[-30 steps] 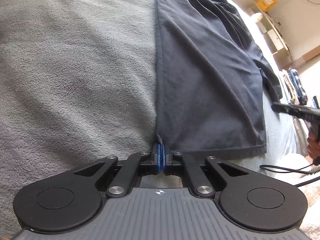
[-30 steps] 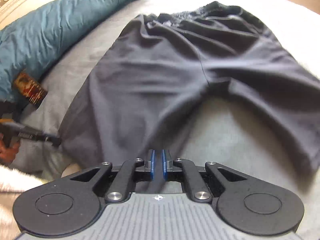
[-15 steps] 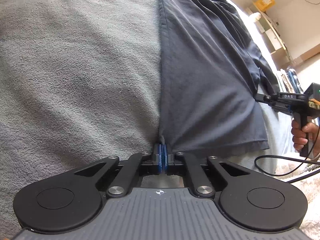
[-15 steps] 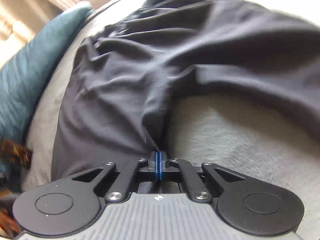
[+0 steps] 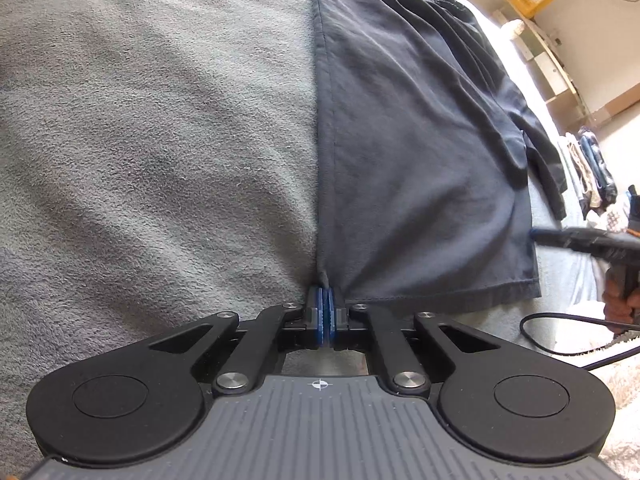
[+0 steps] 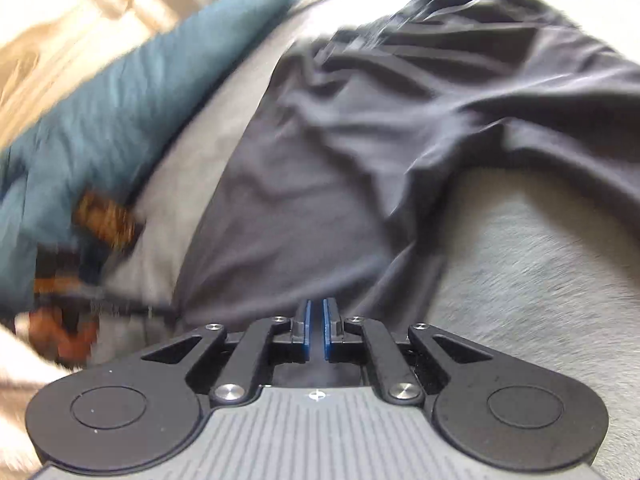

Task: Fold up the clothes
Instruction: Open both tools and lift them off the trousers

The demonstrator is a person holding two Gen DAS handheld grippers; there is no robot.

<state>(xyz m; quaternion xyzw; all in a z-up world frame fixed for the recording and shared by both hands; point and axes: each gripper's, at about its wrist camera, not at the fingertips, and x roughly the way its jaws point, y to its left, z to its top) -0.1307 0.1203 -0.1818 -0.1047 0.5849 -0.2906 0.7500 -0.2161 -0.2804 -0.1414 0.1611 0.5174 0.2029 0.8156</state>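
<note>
Grey fleece blanket (image 5: 152,128) across the bed at far left, bare of clothing. Beside it, dark shorts (image 5: 420,160) spread flat, one straight side seam running up the middle of the left wrist view, hem along the near edge, waistband bunched at the far end. Left gripper (image 5: 325,312) pressed together on the near hem corner of the shorts, blue pads pinching a small peak of fabric. Further right in that view, the other gripper's dark fingers near the opposite hem corner, a hand and a trailing cable (image 5: 560,332) beneath.

In the blurred right wrist view, teal pillow (image 6: 132,92) at left. Then the shorts again, wrinkled, one leg running toward the camera. Right gripper (image 6: 316,326) low over that leg's hem, jaws opening, a narrow gap between the blue pads, cloth under and behind them but apparently not pinched.

Seemingly an early stage: garment laid out, no fold visible. One corner secured, the other not gripped. Left to do, by this reading: seize the second corner, bring leg over leg, then fold hem to waistband.
</note>
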